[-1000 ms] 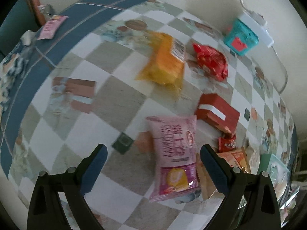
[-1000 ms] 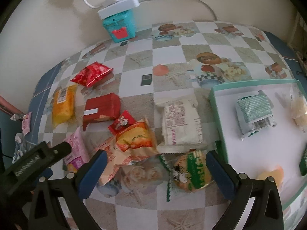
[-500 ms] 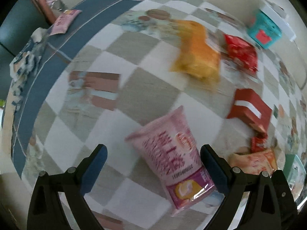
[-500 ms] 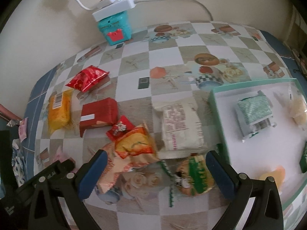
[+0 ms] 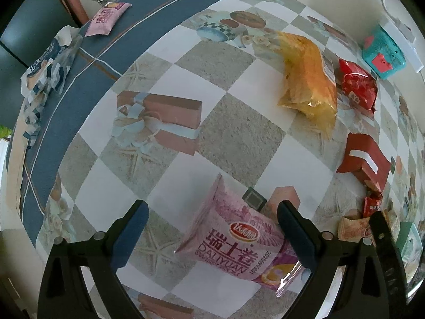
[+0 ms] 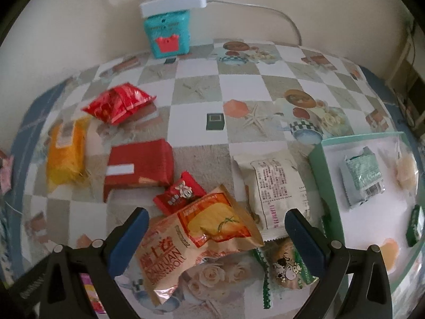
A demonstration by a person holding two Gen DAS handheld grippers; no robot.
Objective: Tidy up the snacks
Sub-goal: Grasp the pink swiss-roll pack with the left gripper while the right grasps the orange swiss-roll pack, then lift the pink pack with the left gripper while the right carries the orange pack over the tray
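My left gripper (image 5: 212,231) is open low over the checked tablecloth. A pink swiss-roll packet (image 5: 239,242) lies between its fingers, nearer the right finger (image 5: 294,236). My right gripper (image 6: 216,236) is open too, above a tan and orange swiss-roll packet (image 6: 191,244). Around that packet lie a small red candy packet (image 6: 180,192), a white packet (image 6: 276,186) and a green cow-print packet (image 6: 287,265). At the right, a mint-green tray (image 6: 321,175) holds a pale green packet (image 6: 362,178) and a few small snacks.
A red box (image 6: 138,164), a yellow packet (image 6: 67,151) and a red bag (image 6: 119,103) lie to the left. By the wall stands a teal box (image 6: 168,34) with a power strip (image 6: 172,0) on top. Another pink packet (image 5: 107,17) and crumpled wrappers (image 5: 45,71) lie on the blue border.
My left gripper has swung left and come down, so the pink packet now sits between its fingers. My right gripper has moved forward and lower over the tan packet.
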